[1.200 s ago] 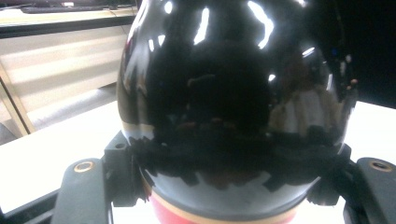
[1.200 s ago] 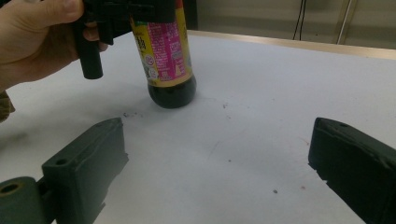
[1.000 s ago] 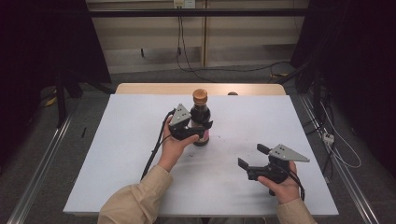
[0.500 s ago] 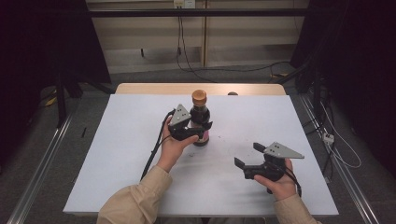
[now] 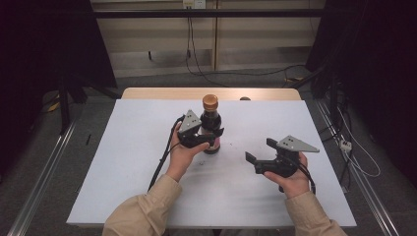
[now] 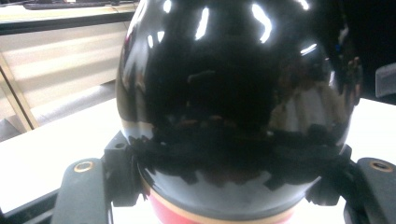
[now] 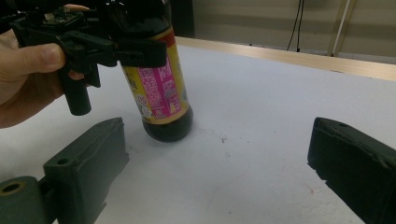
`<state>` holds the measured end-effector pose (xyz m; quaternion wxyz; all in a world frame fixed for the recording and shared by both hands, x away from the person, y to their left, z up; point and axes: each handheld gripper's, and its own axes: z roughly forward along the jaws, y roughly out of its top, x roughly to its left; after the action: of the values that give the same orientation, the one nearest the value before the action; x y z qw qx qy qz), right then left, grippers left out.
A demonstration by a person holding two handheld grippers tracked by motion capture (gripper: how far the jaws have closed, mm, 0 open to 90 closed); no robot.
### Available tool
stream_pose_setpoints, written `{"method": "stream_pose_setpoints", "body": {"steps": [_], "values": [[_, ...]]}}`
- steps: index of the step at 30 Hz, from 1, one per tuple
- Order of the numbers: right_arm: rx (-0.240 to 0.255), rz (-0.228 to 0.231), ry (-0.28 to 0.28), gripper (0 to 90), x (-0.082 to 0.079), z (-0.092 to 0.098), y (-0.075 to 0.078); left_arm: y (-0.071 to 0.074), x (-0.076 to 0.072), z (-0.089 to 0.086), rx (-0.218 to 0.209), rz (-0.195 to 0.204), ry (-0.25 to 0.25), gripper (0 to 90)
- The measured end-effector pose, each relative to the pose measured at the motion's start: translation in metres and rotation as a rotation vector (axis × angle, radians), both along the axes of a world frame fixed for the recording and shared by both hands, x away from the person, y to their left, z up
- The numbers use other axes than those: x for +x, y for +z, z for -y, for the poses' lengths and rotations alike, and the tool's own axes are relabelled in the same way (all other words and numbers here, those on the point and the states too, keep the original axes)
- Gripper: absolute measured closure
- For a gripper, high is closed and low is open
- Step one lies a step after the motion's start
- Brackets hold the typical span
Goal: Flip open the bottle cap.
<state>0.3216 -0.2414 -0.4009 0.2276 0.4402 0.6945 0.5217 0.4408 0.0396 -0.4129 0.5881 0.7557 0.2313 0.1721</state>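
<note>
Low and right of centre in the high view, the right claw (image 5: 256, 157) hangs with jaws wide apart and nothing between them, aimed up-left. The bottle (image 5: 211, 125) stands up-left of it, upright near the middle of the white counter (image 5: 123, 162), long axis vertical, orange cap on top. The left claw (image 5: 209, 138) is clamped across the bottle's dark body. The right hand is the free one, well apart from the bottle.
</note>
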Motion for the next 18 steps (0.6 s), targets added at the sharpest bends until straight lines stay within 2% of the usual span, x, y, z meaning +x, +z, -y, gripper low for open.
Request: {"method": "stream_pose_setpoints", "body": {"steps": [6, 9, 11, 15, 18], "values": [[-0.007, -0.011, 0.038, 5.9, 0.01, -0.008, 0.007, 0.001, -0.001, 0.0, 0.012, -0.009, 0.009, 29.3], [-0.002, -0.015, 0.044, 7.3, 0.016, -0.012, 0.01, 0.0, 0.0, 0.0, 0.034, -0.021, 0.018, 28.5], [-0.005, -0.014, 0.05, 8.2, 0.02, -0.015, 0.013, -0.001, 0.0, 0.001, 0.021, -0.039, 0.027, 27.3], [-0.01, -0.006, 0.055, 10.1, 0.026, -0.019, 0.02, 0.0, 0.0, 0.0, 0.038, -0.022, 0.019, 28.9], [-0.014, 0.005, 0.056, 12.7, 0.029, -0.021, 0.027, 0.0, 0.0, 0.0, 0.035, -0.019, 0.017, 29.4]]}}
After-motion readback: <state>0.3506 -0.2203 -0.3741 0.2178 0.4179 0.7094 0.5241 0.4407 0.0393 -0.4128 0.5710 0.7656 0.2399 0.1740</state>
